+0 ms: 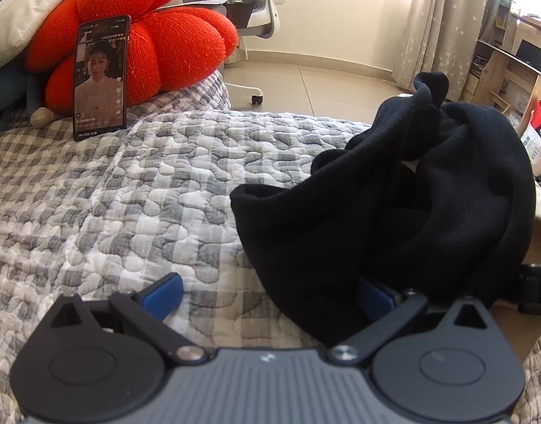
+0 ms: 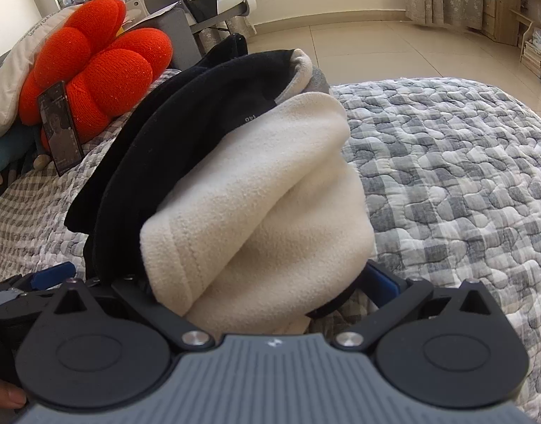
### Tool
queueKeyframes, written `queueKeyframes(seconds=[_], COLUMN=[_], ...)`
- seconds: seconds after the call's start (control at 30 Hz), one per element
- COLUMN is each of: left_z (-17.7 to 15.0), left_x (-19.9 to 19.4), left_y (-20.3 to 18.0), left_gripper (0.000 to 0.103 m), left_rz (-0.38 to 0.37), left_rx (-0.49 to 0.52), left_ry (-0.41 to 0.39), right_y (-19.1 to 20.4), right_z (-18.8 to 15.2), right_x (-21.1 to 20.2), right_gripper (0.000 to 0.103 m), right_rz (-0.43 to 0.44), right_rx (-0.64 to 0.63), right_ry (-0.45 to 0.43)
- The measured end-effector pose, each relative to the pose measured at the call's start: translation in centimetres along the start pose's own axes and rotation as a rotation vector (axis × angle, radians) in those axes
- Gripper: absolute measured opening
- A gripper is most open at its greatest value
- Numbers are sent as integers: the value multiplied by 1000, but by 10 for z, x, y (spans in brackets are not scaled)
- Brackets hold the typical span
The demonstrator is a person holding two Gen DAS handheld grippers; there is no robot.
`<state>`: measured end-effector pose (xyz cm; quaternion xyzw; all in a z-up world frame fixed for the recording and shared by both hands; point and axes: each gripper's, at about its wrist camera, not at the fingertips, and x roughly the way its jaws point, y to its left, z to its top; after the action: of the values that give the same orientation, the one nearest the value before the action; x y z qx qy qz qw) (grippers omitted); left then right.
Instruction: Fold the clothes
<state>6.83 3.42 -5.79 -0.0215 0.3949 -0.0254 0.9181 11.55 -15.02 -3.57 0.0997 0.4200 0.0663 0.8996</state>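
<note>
A black garment [image 1: 405,190] with cream fleece lining [image 2: 256,190] is bunched up above the grey checked quilt [image 1: 129,190]. In the left wrist view my left gripper [image 1: 270,295] stands wide open; its left blue finger [image 1: 164,291] is bare over the quilt and the black cloth drapes over its right finger [image 1: 376,295]. In the right wrist view my right gripper [image 2: 256,282] has the folded cream and black cloth [image 2: 185,120] lying between its spread fingers, with the right blue finger [image 2: 382,281] showing beside the cloth. The left gripper's blue finger [image 2: 53,274] shows at the far left.
A red flower cushion [image 1: 146,42] at the bed's head has a phone [image 1: 100,77] leaning upright against it. A white pillow [image 1: 26,10] lies behind. An office chair [image 1: 256,0], tiled floor, curtain and wooden shelves [image 1: 511,70] lie beyond the bed.
</note>
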Motion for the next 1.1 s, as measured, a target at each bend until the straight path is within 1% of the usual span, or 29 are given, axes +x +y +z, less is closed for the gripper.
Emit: queueKeyframes(seconds=[0.1,0.17,0.27,0.37,0.43,0.5,0.53,0.6,0.63,0.7,0.73,0.8,0.87,1.0,1.1], left_z=[1,3,6,7,8,8,8,8,8,8,8,7,8,11,13], left_x=[0,-2,-8,-18,-26,-34,-38,-43,-45,-48,-49,-51,-51,-49,-44], left_y=[0,0,2,2,2,1,1,0,-1,-4,-5,-7,-8,-7,-3], left_gripper=[103,103,103,102,102,102,102,102,101,101,101,101,101,101,101], left_rz=[-4,-7,-4,0,-14,-32,-40,-53,-61,-77,-84,-92,-86,-64,-56], left_rx=[-1,-5,-16,-28,-33,-40,-43,-48,-50,-50,-48,-43,-39,-40,-57], left_ry=[9,19,36,26,1,-26,-38,-57,-65,-83,-92,-113,-134,-170,-175], right_y=[2,2,-3,-5,-2,-1,-2,-4,-5,-6,-6,-7,-11,-23,-30], right_z=[-5,-6,-1,1,2,2,2,2,2,1,2,3,4,5,6], right_x=[-2,-3,-9,-24,-35,-44,-46,-50,-51,-54,-55,-60,-65,-70,-67], right_gripper=[103,103,103,102,96,86,83,70,67,54,50,36,27,26,26], right_rz=[-1,4,20,26,18,14,16,29,39,57,65,73,74,67,55], right_rx=[-25,-45,-3,2,-22,-32,-32,-26,-20,-9,-4,10,27,70,95], right_ry=[-25,-21,-3,-38,-73,-101,-112,-125,-129,-139,-145,-162,-182,-197,-189])
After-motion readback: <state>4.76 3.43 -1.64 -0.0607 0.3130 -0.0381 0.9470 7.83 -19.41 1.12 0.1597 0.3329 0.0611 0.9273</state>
